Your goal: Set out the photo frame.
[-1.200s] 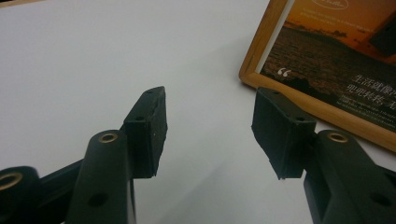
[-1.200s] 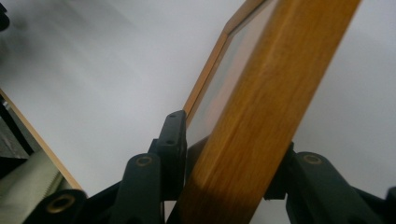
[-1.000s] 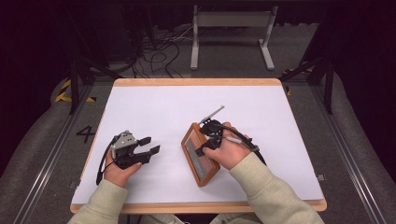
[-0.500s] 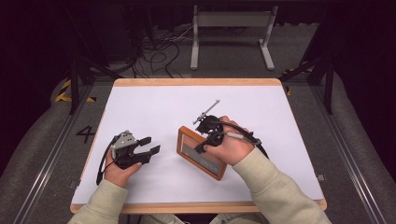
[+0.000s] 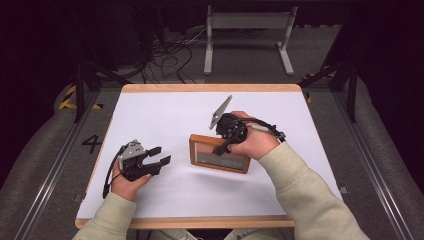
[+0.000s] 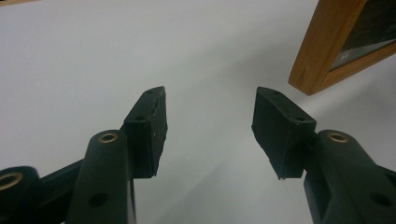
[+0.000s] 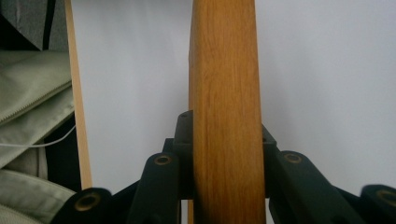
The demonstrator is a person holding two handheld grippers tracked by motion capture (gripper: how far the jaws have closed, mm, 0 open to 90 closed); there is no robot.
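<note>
Since the earlier frames, the wooden picture frame (image 5: pixel 220 153) is turning from a slanted lie to nearly square with the bench (image 5: pixel 165 115) edge, and the right hand-held gripper (image 5: pixel 226 145) is rising with it toward the middle. Its jaws have just been closing and are now clamping the frame's wooden edge (image 7: pixel 226 116) between them, pads pressing both faces. The frame is sitting right of the bench's centre, tipped up on the far side. The left hand-held gripper (image 5: pixel 157 156) is resting near the left front, jaws spread wide with nothing between them (image 6: pixel 210 116), well apart from the frame's corner (image 6: pixel 322 51).
</note>
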